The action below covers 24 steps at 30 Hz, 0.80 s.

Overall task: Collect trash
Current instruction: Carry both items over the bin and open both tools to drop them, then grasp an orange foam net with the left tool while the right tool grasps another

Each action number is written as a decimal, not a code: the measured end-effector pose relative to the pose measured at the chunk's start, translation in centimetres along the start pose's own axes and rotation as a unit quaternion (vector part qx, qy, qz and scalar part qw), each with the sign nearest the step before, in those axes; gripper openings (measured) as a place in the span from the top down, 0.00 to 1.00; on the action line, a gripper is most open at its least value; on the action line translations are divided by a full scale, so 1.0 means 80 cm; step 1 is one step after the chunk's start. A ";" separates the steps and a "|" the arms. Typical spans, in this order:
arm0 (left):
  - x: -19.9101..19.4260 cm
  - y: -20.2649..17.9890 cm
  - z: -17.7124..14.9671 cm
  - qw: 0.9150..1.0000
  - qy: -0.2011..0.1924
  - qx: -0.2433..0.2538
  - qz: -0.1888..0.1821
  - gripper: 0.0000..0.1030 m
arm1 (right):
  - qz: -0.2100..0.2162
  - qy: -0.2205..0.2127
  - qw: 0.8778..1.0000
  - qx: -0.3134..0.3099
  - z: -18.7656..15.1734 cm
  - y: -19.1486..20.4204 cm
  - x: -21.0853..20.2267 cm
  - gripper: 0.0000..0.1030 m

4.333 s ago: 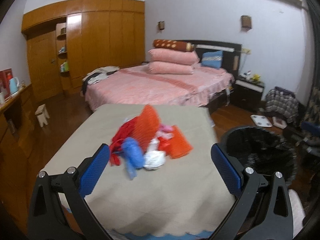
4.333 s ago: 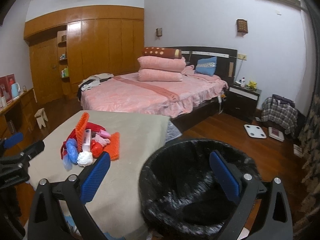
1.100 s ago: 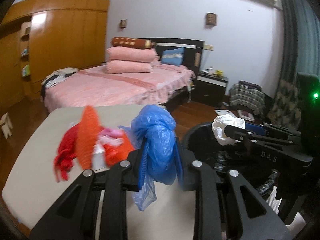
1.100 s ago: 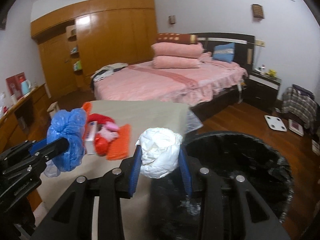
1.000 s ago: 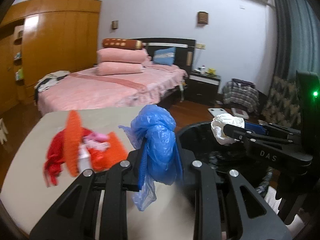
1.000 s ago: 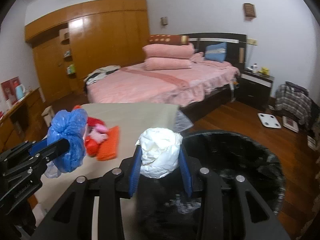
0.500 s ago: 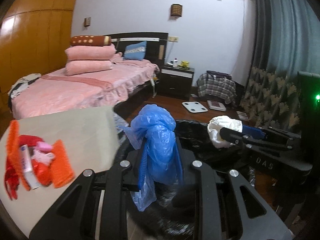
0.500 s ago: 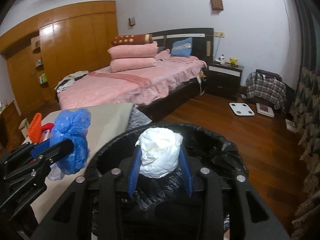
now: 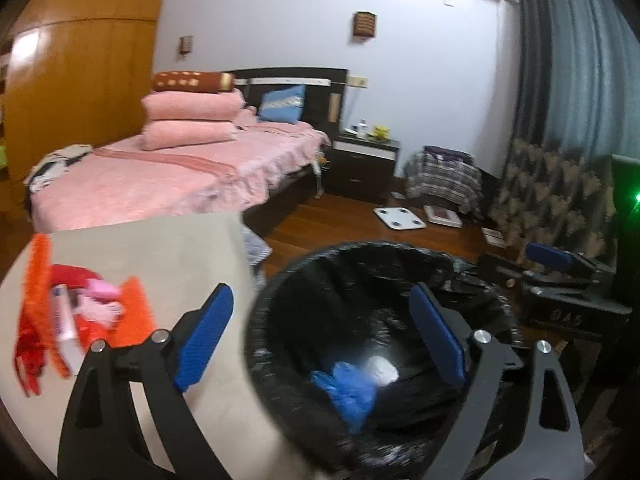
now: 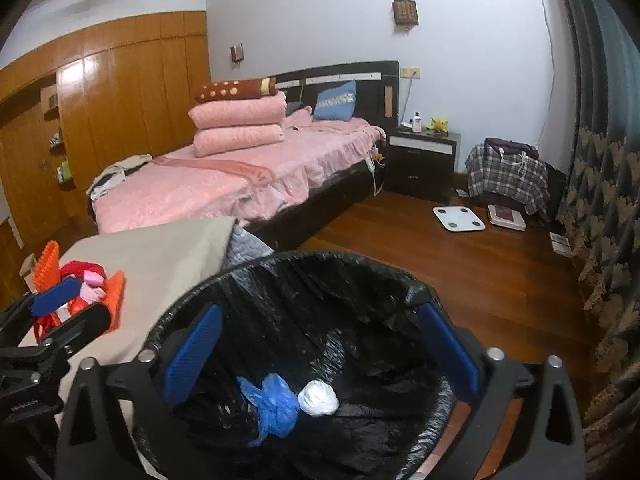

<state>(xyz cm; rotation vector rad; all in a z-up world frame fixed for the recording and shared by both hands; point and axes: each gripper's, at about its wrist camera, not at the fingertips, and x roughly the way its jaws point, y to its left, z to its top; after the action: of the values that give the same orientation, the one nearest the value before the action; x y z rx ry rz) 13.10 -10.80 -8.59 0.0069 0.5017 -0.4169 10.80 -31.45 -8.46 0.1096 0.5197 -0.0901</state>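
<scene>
A bin with a black liner (image 9: 360, 246) (image 10: 320, 258) stands right of the cloth-covered table (image 9: 160, 248) (image 10: 160, 252). At its bottom lie a blue plastic bag (image 9: 344, 388) (image 10: 276, 404) and a white crumpled wad (image 9: 380, 370) (image 10: 318, 398), side by side. My left gripper (image 9: 320, 336) hangs over the bin's left rim, jaws opening, nothing between them. Over the bin mouth, my right gripper (image 10: 320, 354) is also opening and holds nothing. A pile of red, orange and pink trash (image 9: 80, 312) (image 10: 80, 284) lies on the table to the left.
A pink bed (image 10: 224, 184) stands behind the table, with a dark nightstand (image 10: 422, 160) beside it. A white scale (image 10: 458, 218) lies on the wooden floor. A patterned curtain (image 10: 608, 208) hangs at the right and wooden wardrobes (image 10: 120, 112) line the left wall.
Both grippers have swung right from the table to over the bin and opened wide. The blue bag and the white wad have left the jaws and now lie inside the bin.
</scene>
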 end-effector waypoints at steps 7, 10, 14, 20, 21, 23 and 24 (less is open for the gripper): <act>-0.051 0.058 -0.004 0.996 -0.016 -0.025 0.083 0.12 | 0.045 0.001 0.999 -0.013 0.009 0.049 0.005 0.05; -0.071 0.089 -0.006 0.991 -0.026 -0.039 0.125 0.12 | 0.070 0.003 0.997 -0.024 0.011 0.083 0.012 0.05; -0.086 0.126 -0.011 0.985 -0.021 -0.055 0.161 0.12 | 0.099 0.003 0.994 -0.043 0.013 0.131 0.024 0.05; -0.090 0.185 -0.024 0.973 -0.005 -0.068 0.220 0.12 | 0.134 0.010 0.989 -0.057 0.009 0.194 0.050 0.06; -0.090 0.191 -0.024 0.972 -0.004 -0.070 0.225 0.13 | 0.139 0.012 0.988 -0.059 0.007 0.202 0.054 0.06; -0.089 0.206 -0.027 0.969 -0.002 -0.070 0.237 0.17 | 0.148 0.017 0.987 -0.067 0.005 0.223 0.067 0.06; -0.087 0.210 -0.028 0.968 0.001 -0.070 0.240 0.19 | 0.152 0.020 0.986 -0.071 0.003 0.232 0.072 0.06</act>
<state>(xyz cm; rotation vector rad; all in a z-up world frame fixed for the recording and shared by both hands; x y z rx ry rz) 13.04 7.49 -8.90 -0.0070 0.5121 0.0946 18.02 -13.44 -9.60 0.0510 0.5431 0.2467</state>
